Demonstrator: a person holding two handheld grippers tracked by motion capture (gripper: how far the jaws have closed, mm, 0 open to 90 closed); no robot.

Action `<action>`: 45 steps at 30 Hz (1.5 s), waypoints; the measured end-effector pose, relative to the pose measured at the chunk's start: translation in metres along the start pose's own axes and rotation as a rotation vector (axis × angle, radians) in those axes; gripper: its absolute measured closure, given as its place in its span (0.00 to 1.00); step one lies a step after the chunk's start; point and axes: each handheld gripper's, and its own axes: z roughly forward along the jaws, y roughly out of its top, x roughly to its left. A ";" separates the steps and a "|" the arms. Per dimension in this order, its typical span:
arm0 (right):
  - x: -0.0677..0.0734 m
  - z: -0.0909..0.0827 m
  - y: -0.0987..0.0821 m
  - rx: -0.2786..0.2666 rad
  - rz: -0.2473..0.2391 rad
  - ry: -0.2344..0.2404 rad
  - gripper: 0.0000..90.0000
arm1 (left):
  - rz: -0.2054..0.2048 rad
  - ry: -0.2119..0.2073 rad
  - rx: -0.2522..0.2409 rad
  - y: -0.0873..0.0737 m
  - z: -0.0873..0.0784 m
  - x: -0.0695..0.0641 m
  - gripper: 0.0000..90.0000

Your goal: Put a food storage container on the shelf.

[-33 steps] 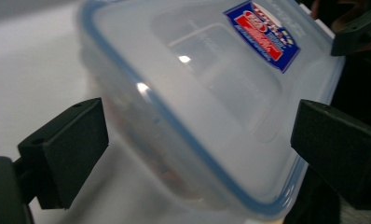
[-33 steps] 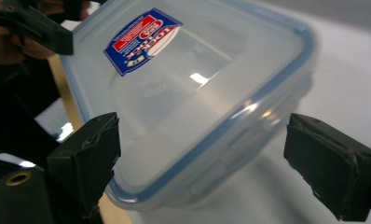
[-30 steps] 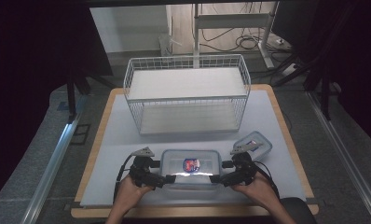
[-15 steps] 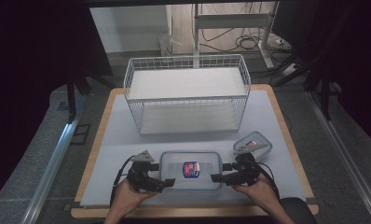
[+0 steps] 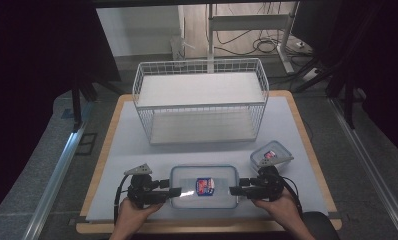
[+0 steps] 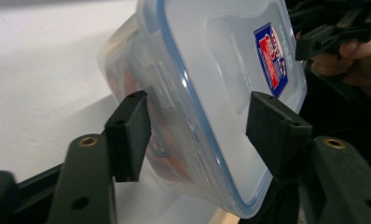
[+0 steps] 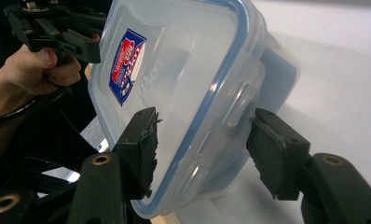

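just in front of the white wire basket (image 5: pixel 201 102), on the near part of the pale blue mat (image 5: pixel 132 150), lies the big clear rectangular plastic food box with blue-sealed lid and red-blue label (image 5: pixel 204 186). both tools work on it, one at each short end.

left gripper (image 5: pixel 173 192) straddles the box's left end. in the left gripper view the jaws have just been closing and stand at about half span; one pad (image 6: pixel 127 135) sits against the side wall by the latch flap, the other (image 6: pixel 274 130) looks to rest on the lid face. contact seems light, can't confirm a firm clamp.

right gripper (image 5: pixel 235 190) mirrors it on the right end. jaws also just closing, half span, the near pad (image 7: pixel 139 149) on the lid, the far pad (image 7: pixel 277 156) with a sliver of gap to the side wall, so not clamped yet.

step in hand, my read: taking a two-ended grip on the box for a lift, likely toward the basket. next move calls for finishing both closures evenly, then raising both ends together and level, since the wall is slick and the pads bite near the latch flaps.

around: small clear lidded plastic box with same label (image 5: pixel 270 154) sits just right of and behind the big box, close to the right gripper, so it could get nudged on lift-off. basket rim is high, so the box must clear it. wooden table edge (image 5: pixel 103 165) frames the mat.
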 end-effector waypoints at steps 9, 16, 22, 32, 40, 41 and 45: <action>0.000 -0.001 -0.003 -0.017 0.005 0.007 0.51 | -0.019 -0.027 0.013 -0.003 0.005 0.004 0.40; 0.001 -0.002 -0.003 -0.015 0.008 0.004 0.53 | -0.090 -0.063 0.003 -0.003 -0.003 0.008 0.53; 0.000 -0.003 -0.003 -0.022 0.057 0.018 0.56 | -0.130 -0.079 -0.003 -0.002 -0.005 0.010 0.57; 0.004 -0.004 0.001 -0.055 0.085 0.004 0.61 | -0.126 -0.036 -0.036 0.004 -0.007 0.007 0.58; 0.004 -0.008 0.008 -0.079 0.085 0.003 0.61 | -0.117 -0.035 -0.063 0.012 -0.009 0.004 0.59; 0.004 -0.008 0.008 -0.079 0.085 0.003 0.61 | -0.117 -0.035 -0.063 0.012 -0.009 0.004 0.59; 0.006 -0.014 0.017 -0.102 0.071 0.005 0.61 | -0.097 -0.033 -0.080 0.021 -0.013 0.001 0.58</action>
